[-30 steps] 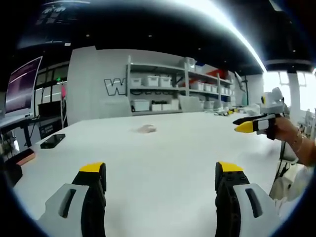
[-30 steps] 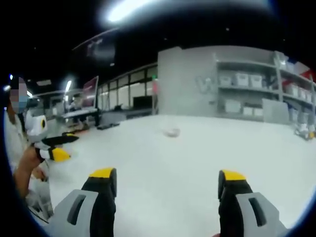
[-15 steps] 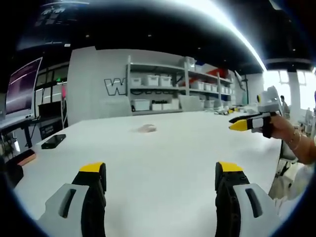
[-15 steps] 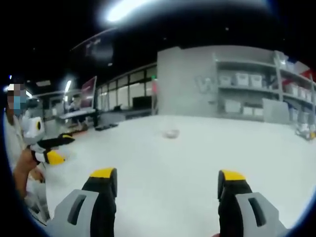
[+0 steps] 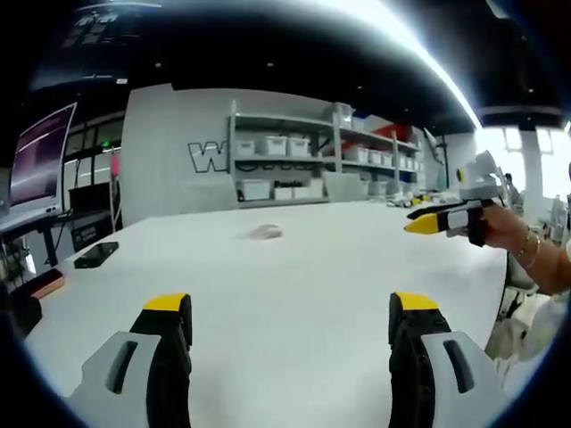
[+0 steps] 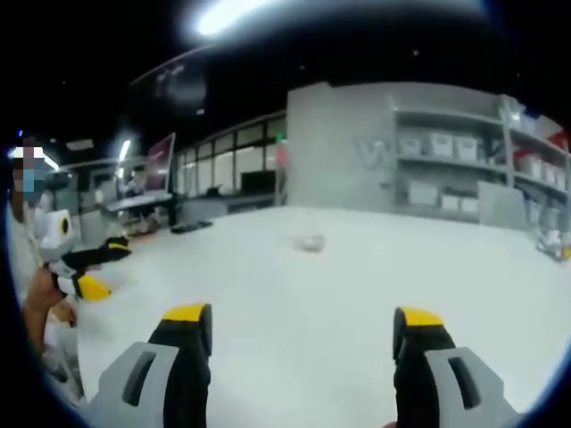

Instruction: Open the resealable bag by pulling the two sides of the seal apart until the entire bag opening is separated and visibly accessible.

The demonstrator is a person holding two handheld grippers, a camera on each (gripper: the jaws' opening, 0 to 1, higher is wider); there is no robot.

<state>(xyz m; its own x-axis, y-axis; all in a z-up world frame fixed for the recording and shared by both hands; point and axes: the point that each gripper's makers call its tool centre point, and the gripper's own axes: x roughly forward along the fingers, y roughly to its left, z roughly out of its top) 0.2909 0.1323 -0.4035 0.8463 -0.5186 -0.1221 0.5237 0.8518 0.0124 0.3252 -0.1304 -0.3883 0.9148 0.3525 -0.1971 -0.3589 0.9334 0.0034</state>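
A small pale bag lies flat far out on the white table; in the right gripper view the same bag is a blurred patch. My left gripper hovers near the table's close edge, jaws wide apart and holding nothing. My right gripper is likewise open and far from the bag. The right gripper also shows at the right of the left gripper view, held in a hand. The left gripper appears at the left of the right gripper view, its jaws spread.
A black phone and an orange-edged item lie at the table's left end. Shelves with white bins stand behind the table by a grey wall. A monitor stands at the left. A person's wrist is at right.
In the left gripper view the right gripper has drifted left and slightly up. In the right gripper view the left gripper slid toward the left edge. The bag has not moved.
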